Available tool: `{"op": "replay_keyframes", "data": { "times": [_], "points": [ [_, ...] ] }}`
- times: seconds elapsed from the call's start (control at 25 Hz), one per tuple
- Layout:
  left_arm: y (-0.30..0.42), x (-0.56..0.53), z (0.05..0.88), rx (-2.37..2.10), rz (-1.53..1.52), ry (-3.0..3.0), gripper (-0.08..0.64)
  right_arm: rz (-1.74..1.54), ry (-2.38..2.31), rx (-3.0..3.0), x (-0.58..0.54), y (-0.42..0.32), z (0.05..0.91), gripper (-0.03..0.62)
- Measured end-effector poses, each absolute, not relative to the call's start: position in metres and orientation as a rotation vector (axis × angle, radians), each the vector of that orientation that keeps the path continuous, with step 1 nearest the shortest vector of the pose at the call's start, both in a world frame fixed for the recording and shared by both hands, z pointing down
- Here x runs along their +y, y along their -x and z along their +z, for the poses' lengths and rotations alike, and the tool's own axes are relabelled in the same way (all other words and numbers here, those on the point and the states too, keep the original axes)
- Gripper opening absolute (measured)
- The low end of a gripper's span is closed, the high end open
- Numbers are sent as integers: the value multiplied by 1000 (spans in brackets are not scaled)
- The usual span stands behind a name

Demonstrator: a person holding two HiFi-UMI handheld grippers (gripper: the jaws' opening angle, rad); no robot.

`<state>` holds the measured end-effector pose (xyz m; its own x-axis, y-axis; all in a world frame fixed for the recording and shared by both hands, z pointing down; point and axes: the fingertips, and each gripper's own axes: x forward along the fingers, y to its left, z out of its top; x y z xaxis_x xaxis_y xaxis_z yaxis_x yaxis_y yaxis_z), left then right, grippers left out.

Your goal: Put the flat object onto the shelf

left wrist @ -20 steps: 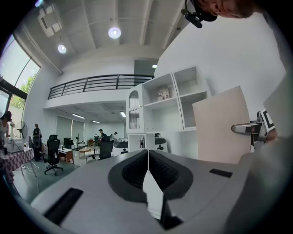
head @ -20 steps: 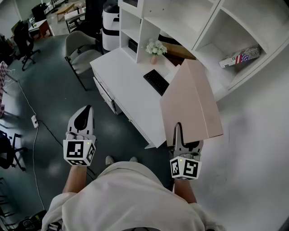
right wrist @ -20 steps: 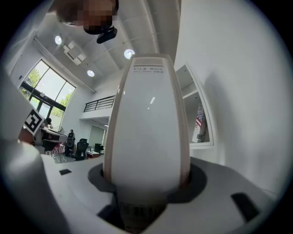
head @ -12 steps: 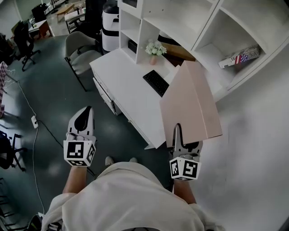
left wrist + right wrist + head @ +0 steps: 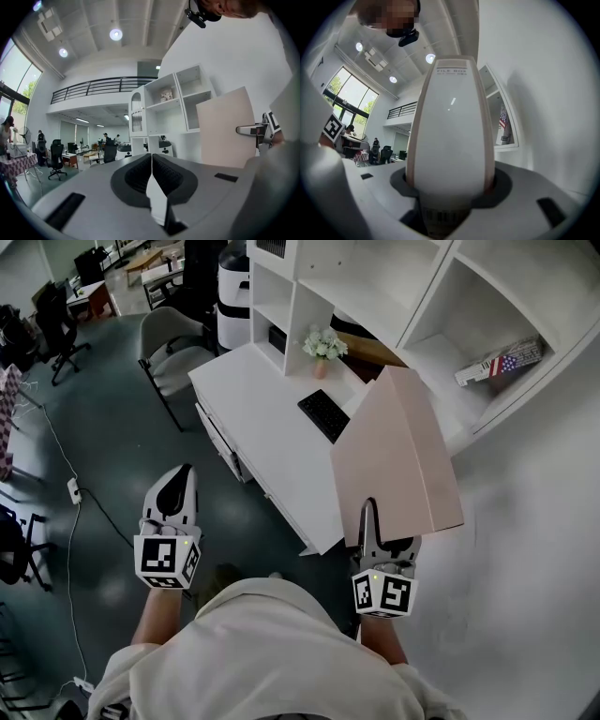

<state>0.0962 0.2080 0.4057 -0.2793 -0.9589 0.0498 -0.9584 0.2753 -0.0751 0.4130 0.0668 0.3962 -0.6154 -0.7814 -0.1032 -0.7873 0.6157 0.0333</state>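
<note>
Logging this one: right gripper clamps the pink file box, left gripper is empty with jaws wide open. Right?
Not quite. The left gripper view shows the left gripper empty but with its jaws closed together. The right gripper does clamp the pink file box.

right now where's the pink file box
In the head view the pink file box is right of centre, gripped at its near edge by the right gripper. It covers the white desk's right edge, short of the white shelf unit.
</note>
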Motion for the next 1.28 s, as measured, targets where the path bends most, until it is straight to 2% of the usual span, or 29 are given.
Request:
{"op": "replay_keyframes", "data": {
  "times": [0.56, 1.28],
  "points": [
    [-60, 164, 423, 2516, -91, 1888, 6, 154, 1322, 2756, 23, -376, 399, 268],
    [69, 24, 419, 2356, -58, 2108, 6, 204, 1530, 2685, -55, -264, 381, 268]
  ]
}}
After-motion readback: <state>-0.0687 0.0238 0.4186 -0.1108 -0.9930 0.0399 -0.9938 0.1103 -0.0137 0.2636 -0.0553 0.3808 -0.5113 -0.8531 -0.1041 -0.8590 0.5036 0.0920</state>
